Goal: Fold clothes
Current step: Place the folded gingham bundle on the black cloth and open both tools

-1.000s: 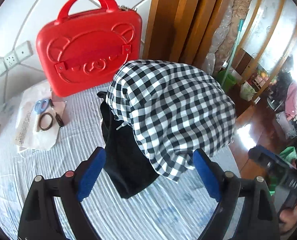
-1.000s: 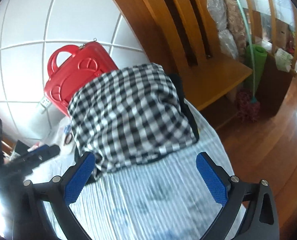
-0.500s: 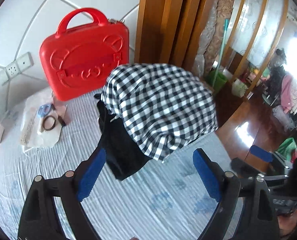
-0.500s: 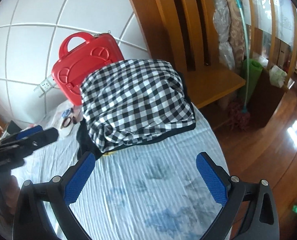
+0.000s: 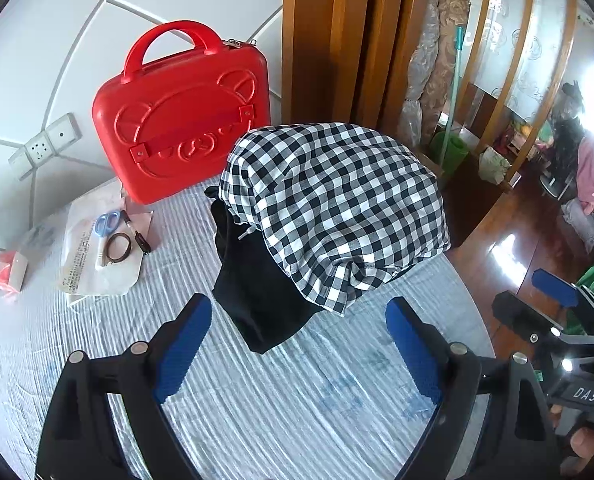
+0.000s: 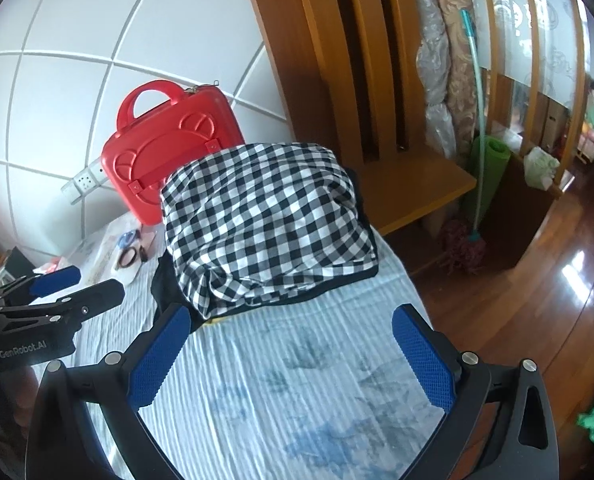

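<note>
A folded black-and-white checked garment (image 5: 337, 204) lies on top of a black garment (image 5: 257, 296) on the striped cloth-covered table (image 5: 297, 400). The stack also shows in the right wrist view (image 6: 265, 224), with the black garment (image 6: 165, 284) under it. My left gripper (image 5: 297, 352) is open and empty, held back from the stack's near edge. My right gripper (image 6: 293, 356) is open and empty, also short of the stack. Each gripper shows at the other view's edge.
A red hard case (image 5: 181, 120) stands against the tiled wall behind the clothes. Scissors (image 5: 107, 222), a tape ring (image 5: 117, 248) and papers lie at the left. A wooden bench (image 6: 413, 184) and the table's right edge (image 6: 409, 280) are beyond the stack.
Both grippers have pulled back from the stack, which now looks smaller and farther. The clothes have not moved. Both stay open.
</note>
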Demonstrator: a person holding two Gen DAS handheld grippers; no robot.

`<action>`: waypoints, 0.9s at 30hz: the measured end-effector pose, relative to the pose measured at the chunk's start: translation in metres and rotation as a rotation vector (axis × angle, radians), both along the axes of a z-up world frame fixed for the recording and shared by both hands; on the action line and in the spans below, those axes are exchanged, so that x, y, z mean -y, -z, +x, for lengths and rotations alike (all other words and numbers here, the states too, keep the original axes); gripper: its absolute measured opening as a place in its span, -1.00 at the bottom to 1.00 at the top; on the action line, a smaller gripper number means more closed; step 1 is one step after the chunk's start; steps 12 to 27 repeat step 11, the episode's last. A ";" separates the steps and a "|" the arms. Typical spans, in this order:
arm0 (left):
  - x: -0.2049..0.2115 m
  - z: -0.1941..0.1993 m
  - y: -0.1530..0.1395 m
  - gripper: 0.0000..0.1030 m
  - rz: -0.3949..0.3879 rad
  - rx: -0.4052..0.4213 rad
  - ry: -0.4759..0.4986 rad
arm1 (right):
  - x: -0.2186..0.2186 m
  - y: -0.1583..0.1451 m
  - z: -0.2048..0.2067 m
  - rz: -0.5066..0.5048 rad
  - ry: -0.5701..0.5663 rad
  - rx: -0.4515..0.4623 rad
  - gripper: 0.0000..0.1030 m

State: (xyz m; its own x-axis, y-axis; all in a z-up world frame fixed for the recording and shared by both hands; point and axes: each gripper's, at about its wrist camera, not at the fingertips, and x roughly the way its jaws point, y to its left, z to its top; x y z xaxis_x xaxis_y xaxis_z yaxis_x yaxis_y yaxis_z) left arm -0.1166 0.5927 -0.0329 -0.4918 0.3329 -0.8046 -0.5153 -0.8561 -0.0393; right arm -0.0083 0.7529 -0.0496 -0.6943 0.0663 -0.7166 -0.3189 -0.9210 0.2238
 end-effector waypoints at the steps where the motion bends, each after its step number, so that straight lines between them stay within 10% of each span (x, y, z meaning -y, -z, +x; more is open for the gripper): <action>1: 0.000 0.001 0.000 0.74 -0.002 -0.003 0.001 | 0.000 0.000 0.000 0.001 0.000 -0.001 0.99; 27: 0.005 0.003 -0.001 0.74 0.004 -0.013 -0.014 | -0.003 0.000 -0.003 0.015 -0.004 0.001 0.99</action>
